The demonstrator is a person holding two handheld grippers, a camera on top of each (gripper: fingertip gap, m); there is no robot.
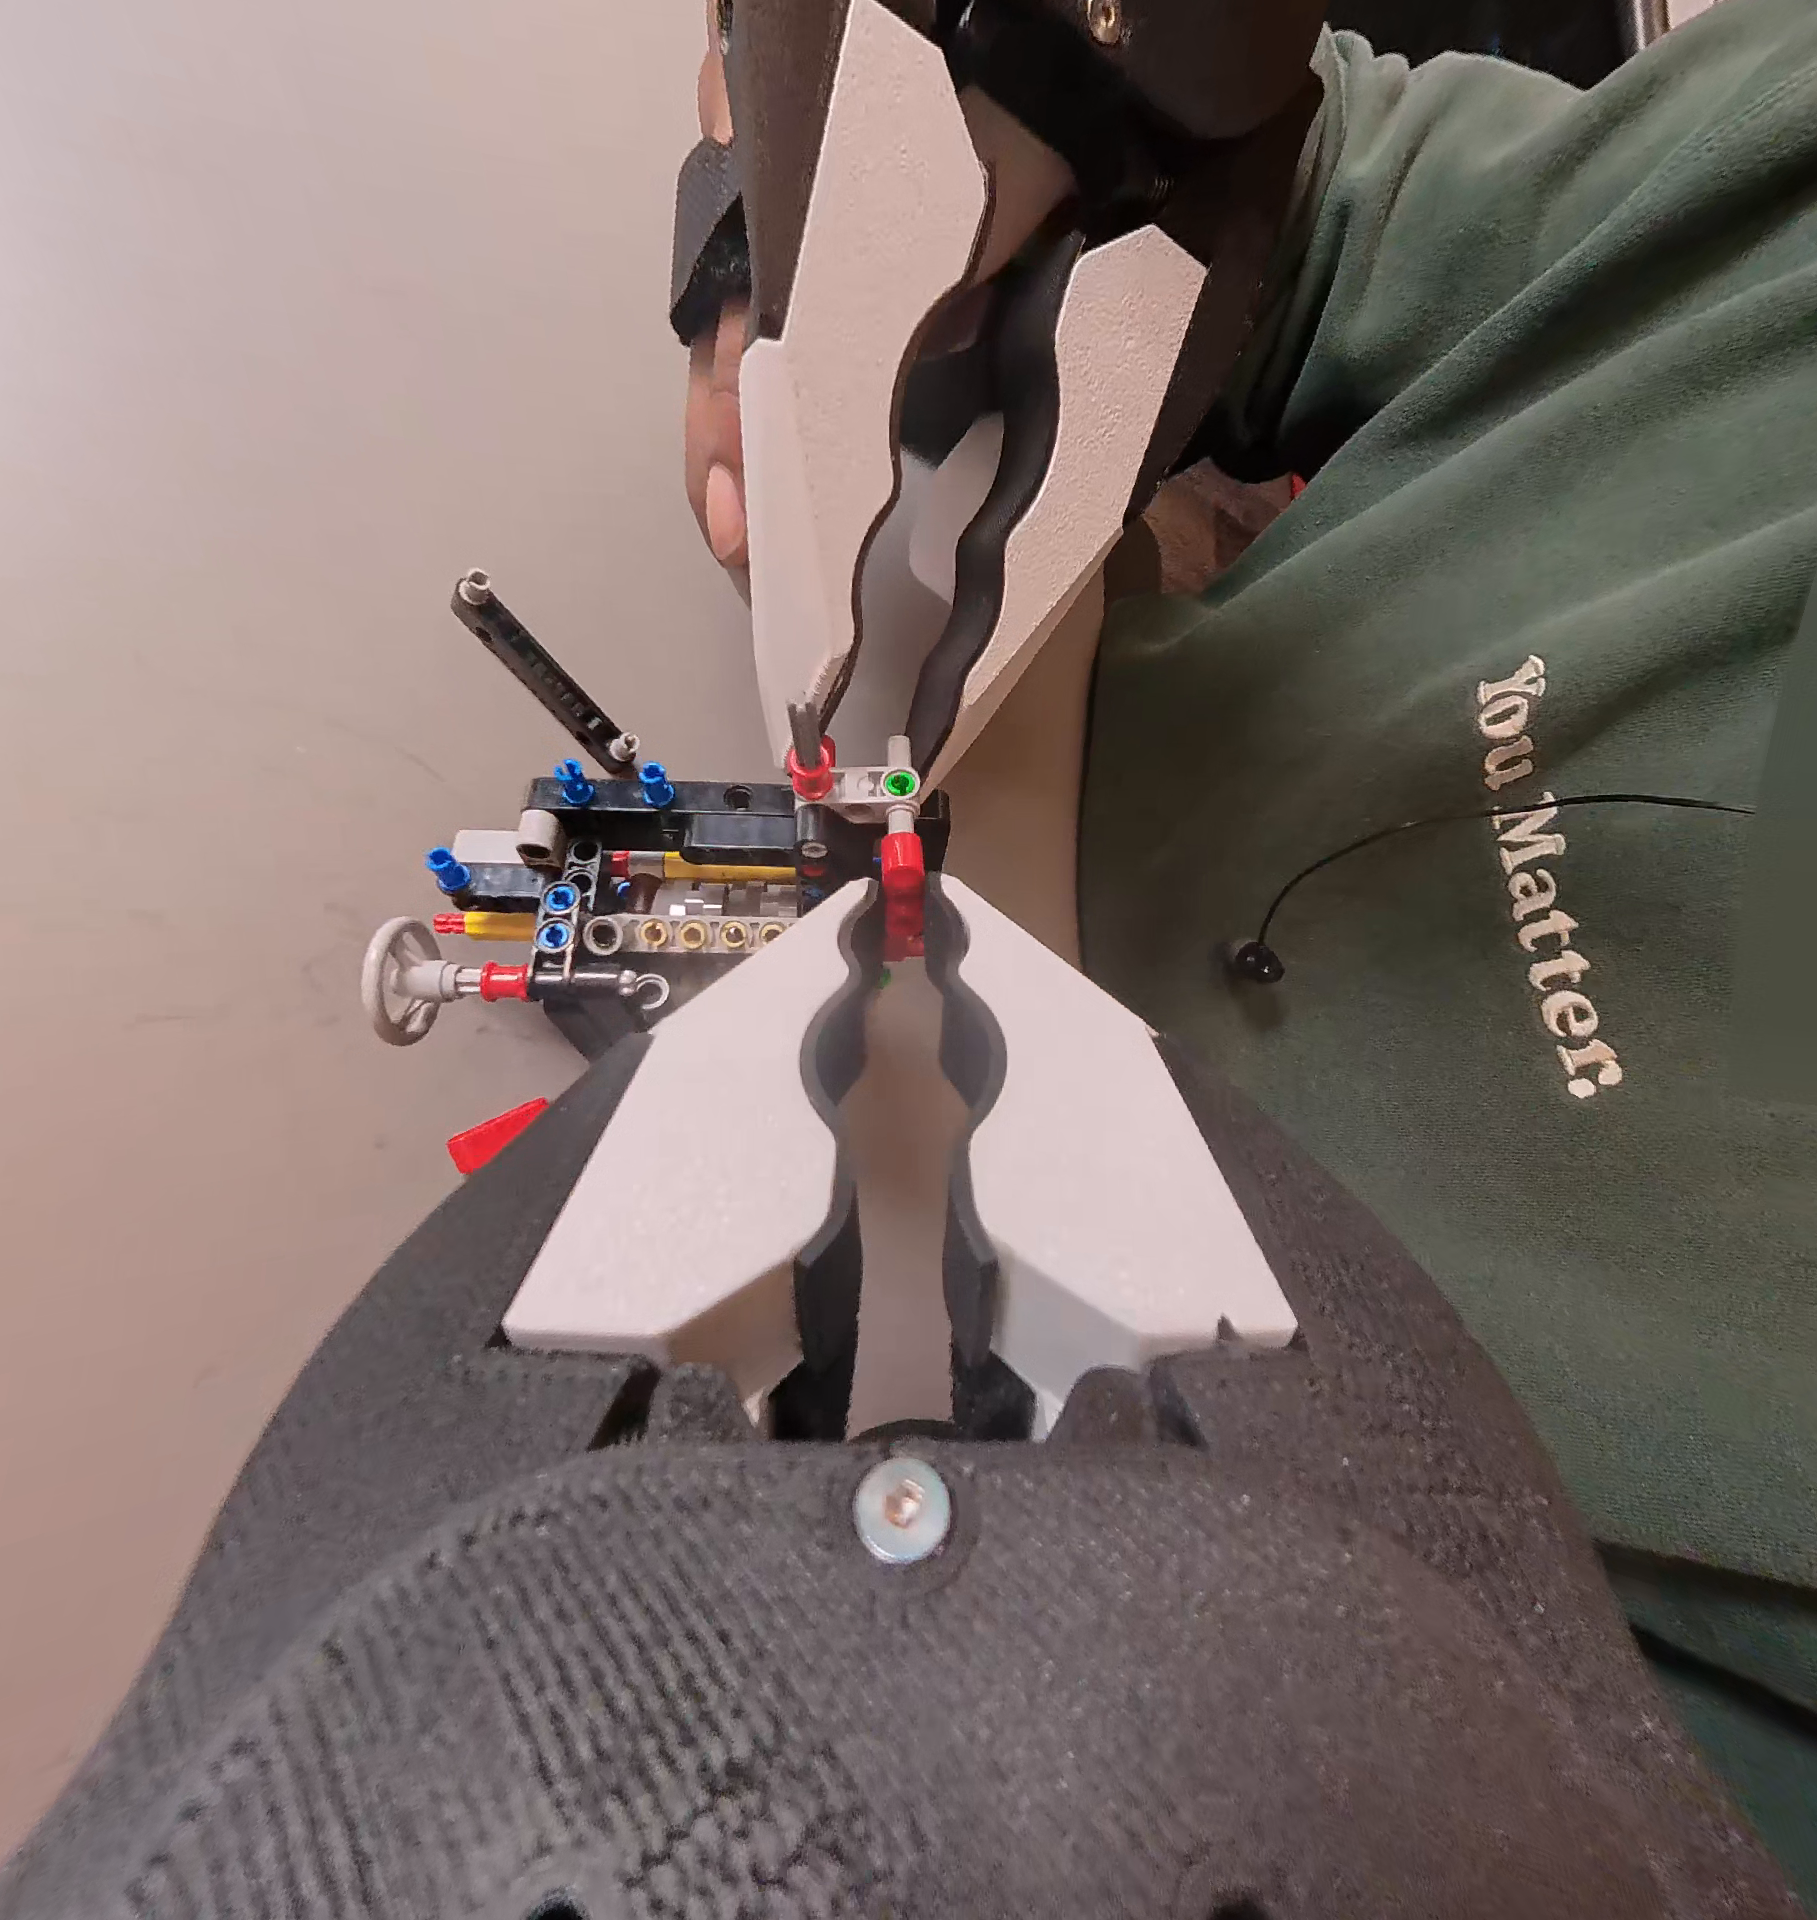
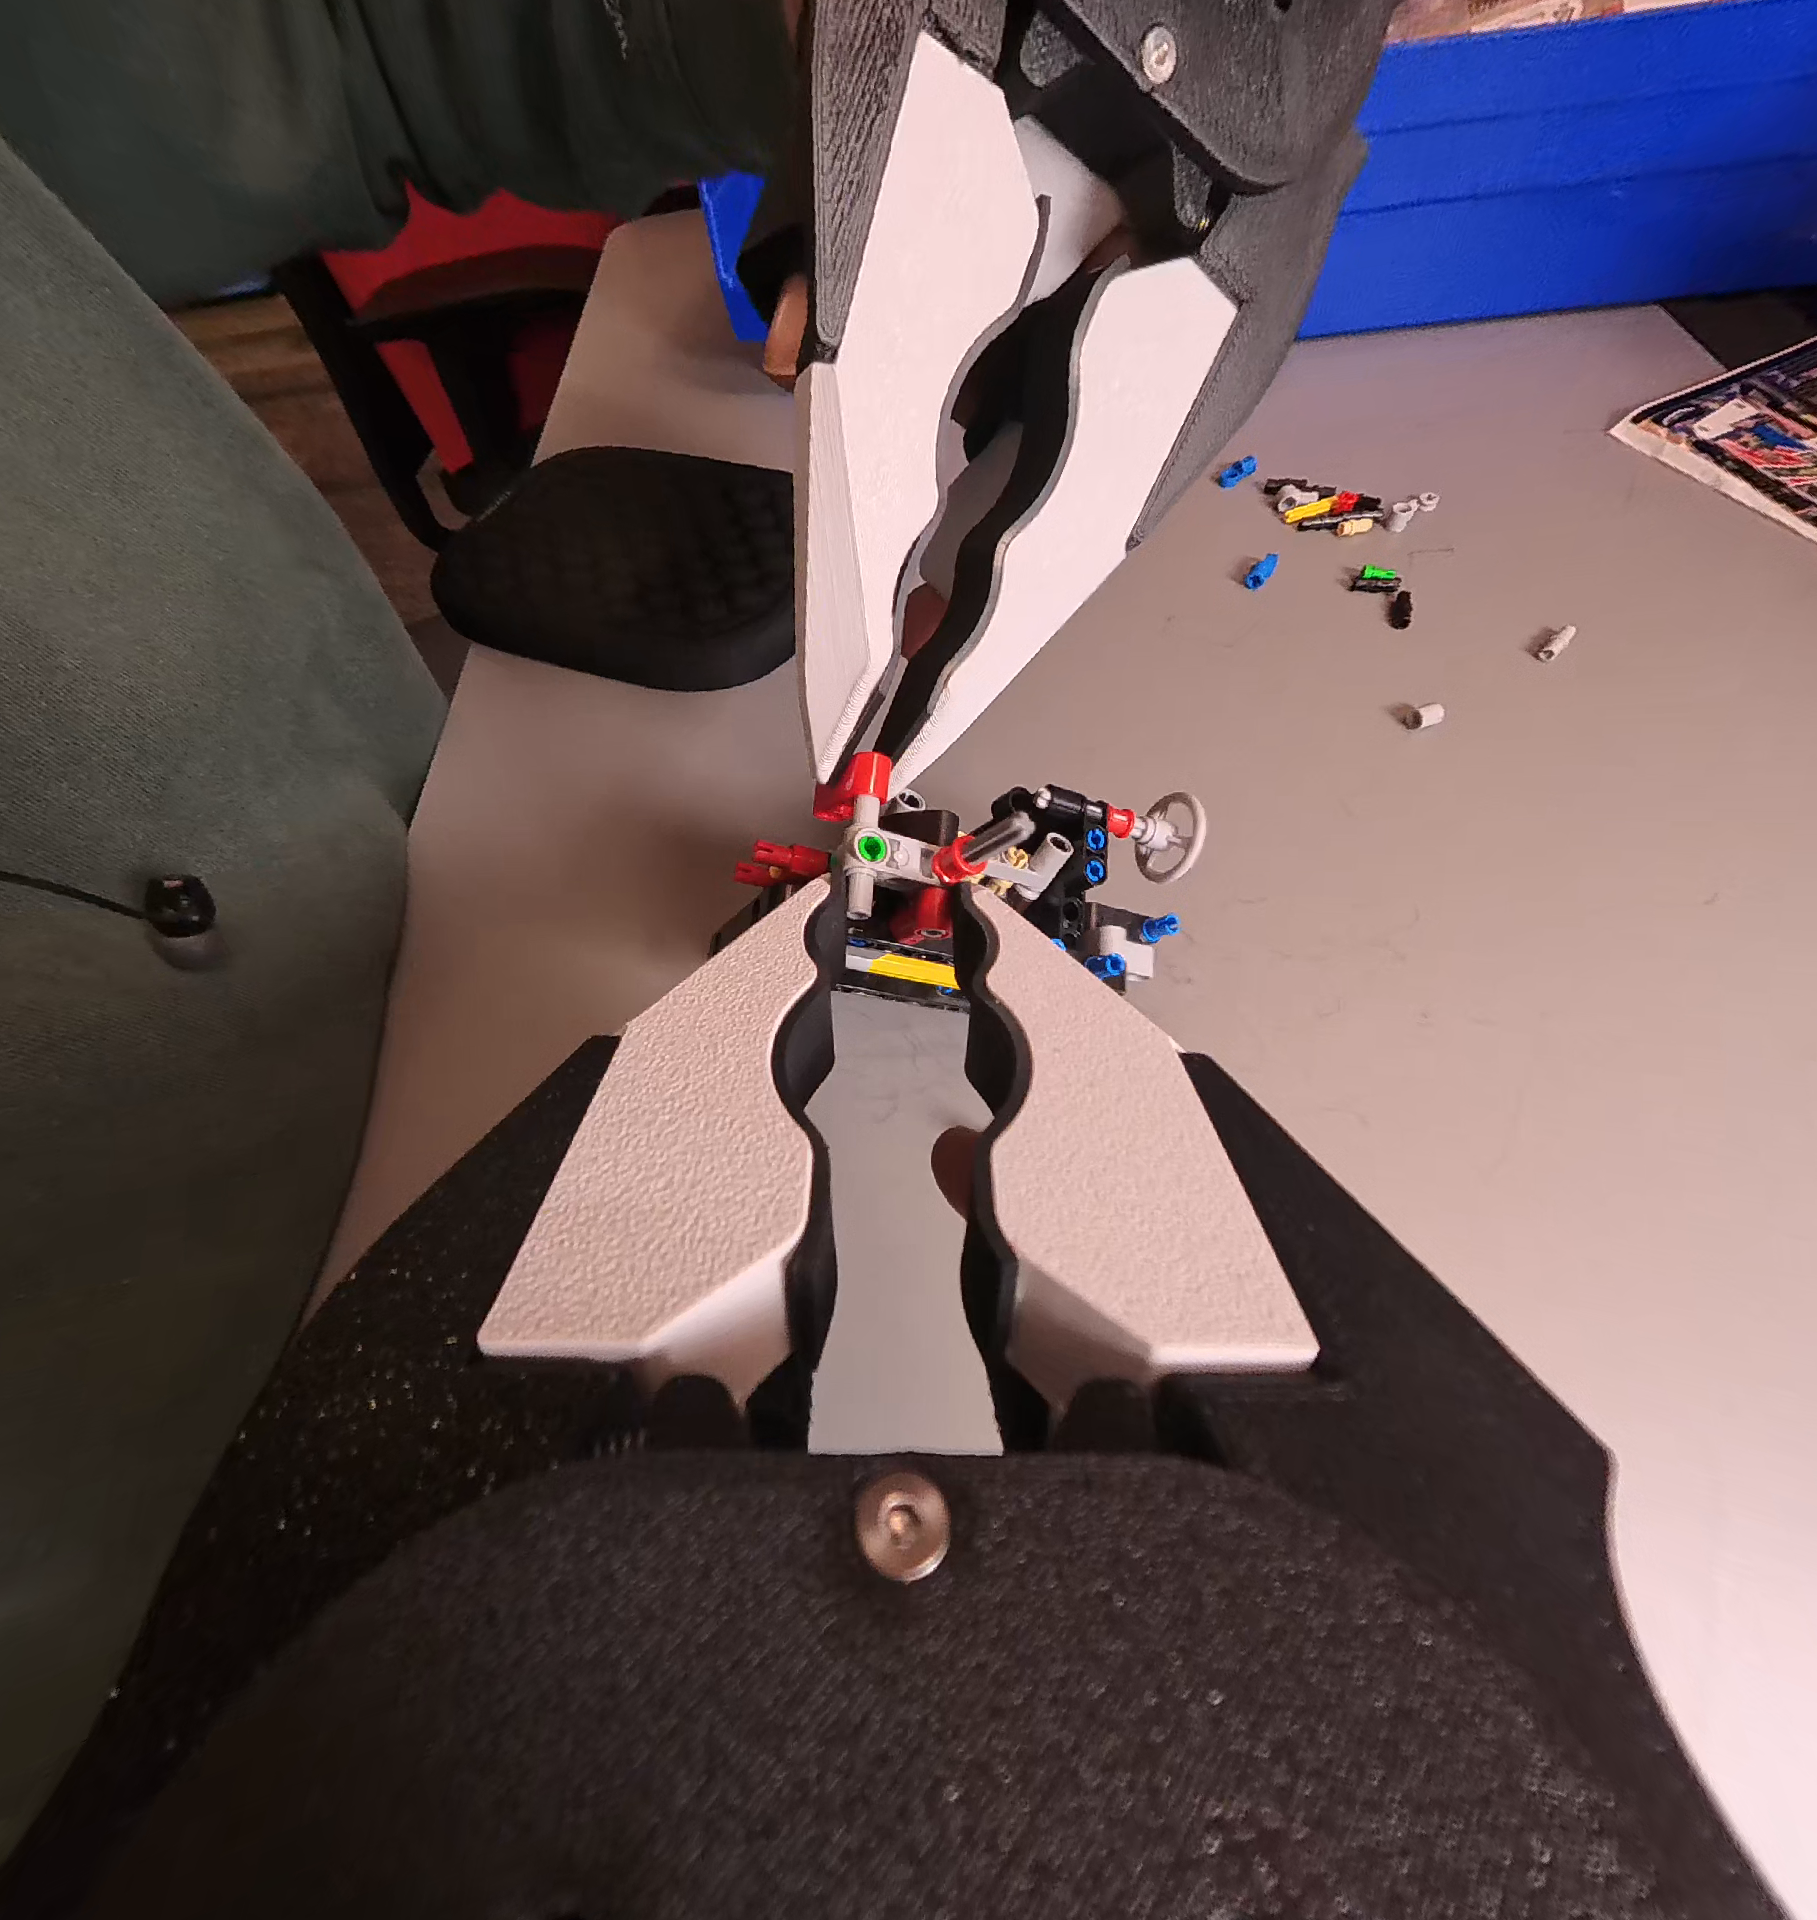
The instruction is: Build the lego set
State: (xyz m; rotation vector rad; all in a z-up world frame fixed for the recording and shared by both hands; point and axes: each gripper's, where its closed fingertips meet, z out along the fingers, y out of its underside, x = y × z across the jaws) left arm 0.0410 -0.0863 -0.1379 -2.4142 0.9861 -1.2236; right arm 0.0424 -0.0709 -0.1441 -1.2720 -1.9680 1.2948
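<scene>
The left tool [image 1: 896,914] is pinching a red connector [image 1: 899,883] between nearly closed tips. The right tool [image 2: 899,925] is standing slightly parted, straddling the black model [image 2: 945,914] beside a grey cross-axle piece with a green centre [image 2: 873,852]; whether it is gripping anything I cannot tell. The model is resting on the desk [image 2: 1403,1039], near the person's chest. To seat the connector well, the left should be pushing straight along the axle while the right is bracing the model against tipping.

glossy plastic lego model [image 1: 675,873], matt table [image 2: 1403,935]
</scene>
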